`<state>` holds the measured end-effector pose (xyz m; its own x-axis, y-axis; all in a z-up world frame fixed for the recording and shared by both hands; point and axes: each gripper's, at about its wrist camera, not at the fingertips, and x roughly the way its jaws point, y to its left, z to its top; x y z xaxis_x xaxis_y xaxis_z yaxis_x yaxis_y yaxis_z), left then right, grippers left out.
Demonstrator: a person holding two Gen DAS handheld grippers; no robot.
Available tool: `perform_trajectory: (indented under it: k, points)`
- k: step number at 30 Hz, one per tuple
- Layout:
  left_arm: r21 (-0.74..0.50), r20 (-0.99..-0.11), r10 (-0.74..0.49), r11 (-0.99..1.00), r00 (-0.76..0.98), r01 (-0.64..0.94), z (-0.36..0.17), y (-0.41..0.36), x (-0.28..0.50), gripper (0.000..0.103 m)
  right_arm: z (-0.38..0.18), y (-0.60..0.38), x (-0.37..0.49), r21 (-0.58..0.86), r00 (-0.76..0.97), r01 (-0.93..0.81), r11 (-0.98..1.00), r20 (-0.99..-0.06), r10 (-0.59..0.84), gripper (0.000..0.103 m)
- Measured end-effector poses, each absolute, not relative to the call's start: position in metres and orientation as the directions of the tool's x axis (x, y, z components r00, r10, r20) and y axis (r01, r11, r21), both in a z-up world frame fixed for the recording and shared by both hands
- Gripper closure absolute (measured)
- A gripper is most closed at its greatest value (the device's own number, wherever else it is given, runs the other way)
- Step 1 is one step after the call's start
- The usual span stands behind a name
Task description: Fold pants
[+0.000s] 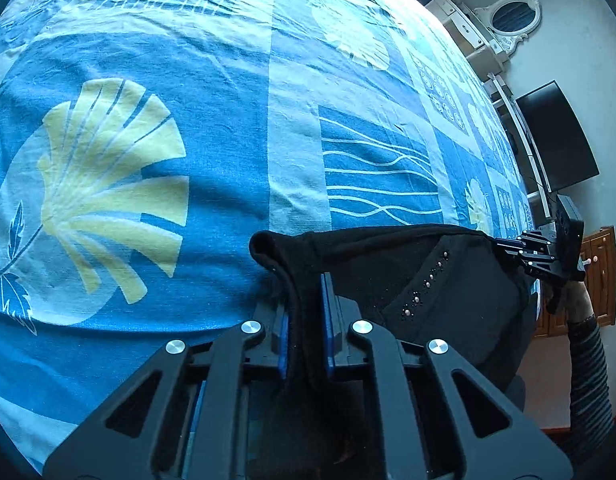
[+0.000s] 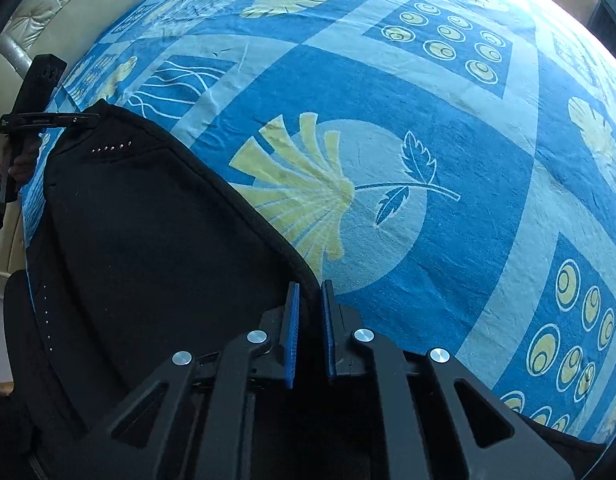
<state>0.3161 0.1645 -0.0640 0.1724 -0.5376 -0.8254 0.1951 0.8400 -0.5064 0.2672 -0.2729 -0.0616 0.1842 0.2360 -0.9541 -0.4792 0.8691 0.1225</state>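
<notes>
Left wrist view: black pants (image 1: 428, 280) stretched between both grippers over the blue bedspread (image 1: 188, 80), long axis gripper to gripper | left gripper (image 1: 306, 320) clenched on one edge fold | right gripper (image 2: 310, 320) pinching the other hem | pants hang at the near bed edge, bedspread ahead of both
</notes>
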Motion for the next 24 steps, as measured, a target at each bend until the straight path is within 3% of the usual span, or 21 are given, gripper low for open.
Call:
perform_trajectory:
  k: [6,12,17,24]
  points:
    - [-0.571,-0.753,-0.603,0.798,0.263,0.194,-0.030,0.174,0.314,0.098,0.010,-0.275,0.249,-0.024,0.439,-0.450,0.893,-0.877,0.198,0.094]
    - [-0.621,-0.657,-0.669,0.741,0.348,0.255,0.019,0.182,0.283,0.098,0.065,-0.266,0.173,-0.185,0.649,-0.408,0.894,-0.748,0.141,0.094]
    - [-0.610,-0.633,-0.678,0.734,0.373,0.299,0.041,0.184,0.227,0.098,0.061,-0.252,0.094,-0.249,0.709,-0.395,0.885,-0.695,0.121,0.094]
    - [-0.634,-0.630,-0.689,0.723,0.360,0.274,0.021,0.203,0.150,0.097,0.021,-0.246,0.022,-0.222,0.709,-0.367,0.903,-0.695,0.117,0.094]
